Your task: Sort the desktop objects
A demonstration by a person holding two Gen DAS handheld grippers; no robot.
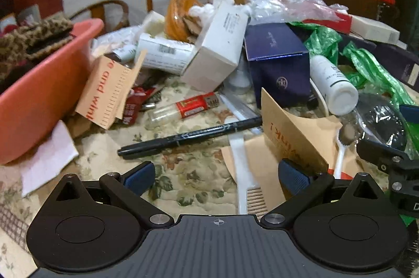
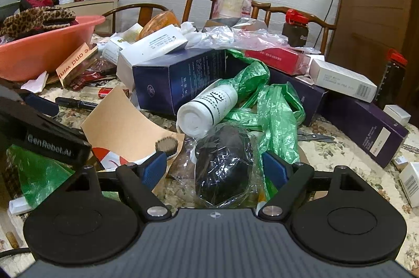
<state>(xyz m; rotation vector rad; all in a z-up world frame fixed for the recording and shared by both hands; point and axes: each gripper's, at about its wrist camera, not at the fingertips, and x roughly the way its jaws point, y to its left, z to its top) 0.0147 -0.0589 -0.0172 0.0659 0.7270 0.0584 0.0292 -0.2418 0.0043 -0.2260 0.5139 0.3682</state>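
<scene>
My left gripper (image 1: 217, 177) is open and empty over the floral tablecloth. A black marker pen (image 1: 188, 138) lies just ahead of it and a white comb (image 1: 242, 173) runs between its fingers' right side. My right gripper (image 2: 214, 168) is open, its fingers on either side of a black object wrapped in clear plastic (image 2: 222, 165), apart from it. A white bottle (image 2: 207, 107) lies on its side just beyond, also in the left wrist view (image 1: 334, 83). The left gripper's body shows at the left of the right wrist view (image 2: 49, 134).
A pink basin (image 1: 39, 94) with leopard fabric stands at left. Piled ahead are a navy box (image 1: 280, 68), white boxes (image 1: 217, 50), an orange-lettered carton (image 1: 110, 92), a small red-labelled vial (image 1: 183, 107), brown envelopes (image 1: 293, 131), green plastic bags (image 2: 272, 105) and a purple box (image 2: 366, 126). Wooden chairs stand behind.
</scene>
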